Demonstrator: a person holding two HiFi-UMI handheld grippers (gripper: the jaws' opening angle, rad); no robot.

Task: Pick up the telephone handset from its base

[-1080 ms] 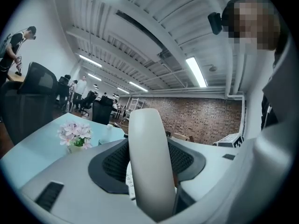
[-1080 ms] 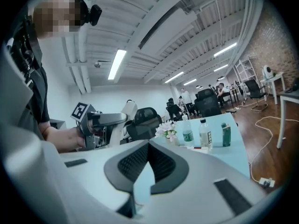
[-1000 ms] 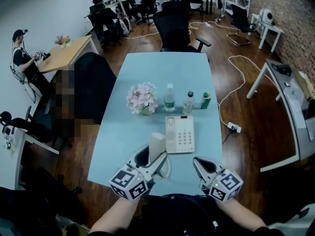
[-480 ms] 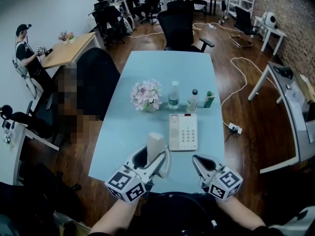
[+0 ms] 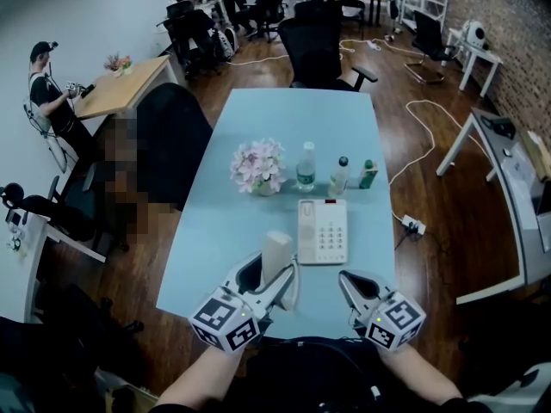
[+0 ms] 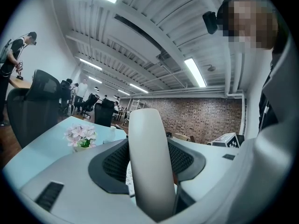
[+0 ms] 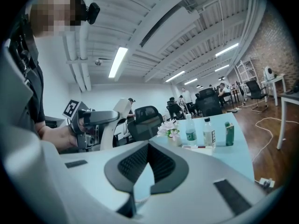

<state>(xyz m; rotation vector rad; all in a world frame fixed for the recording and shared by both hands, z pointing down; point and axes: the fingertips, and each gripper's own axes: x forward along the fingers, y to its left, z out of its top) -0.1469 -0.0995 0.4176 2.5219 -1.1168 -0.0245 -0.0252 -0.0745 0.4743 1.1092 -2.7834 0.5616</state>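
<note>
Head view: the telephone handset [image 5: 275, 254] is seen standing nearly upright, clamped between the jaws of the left gripper [image 5: 274, 275] over the near edge of the desk [image 5: 284, 119]. It is held clear of the base [image 5: 323, 231], which lies flat toward the near right part of the desk with its keypad exposed and nothing resting on it. In the left gripper view the handset [image 6: 148, 162] is pressed on both sides by the dark pads, so the grip is judged to be firm. The right gripper [image 5: 351, 284] is kept just beside the near edge, on the right; in the right gripper view its jaws are drawn together at the tips, with nothing between them. Along the middle of the desk a flower pot [image 5: 258, 167], two bottles [image 5: 306, 166] and a green carton [image 5: 368, 174] are lined up beyond the base, well apart from both grippers.

The lift itself appears to be done: handset and base are separated. Whether a cord joins them cannot be made out.
</note>
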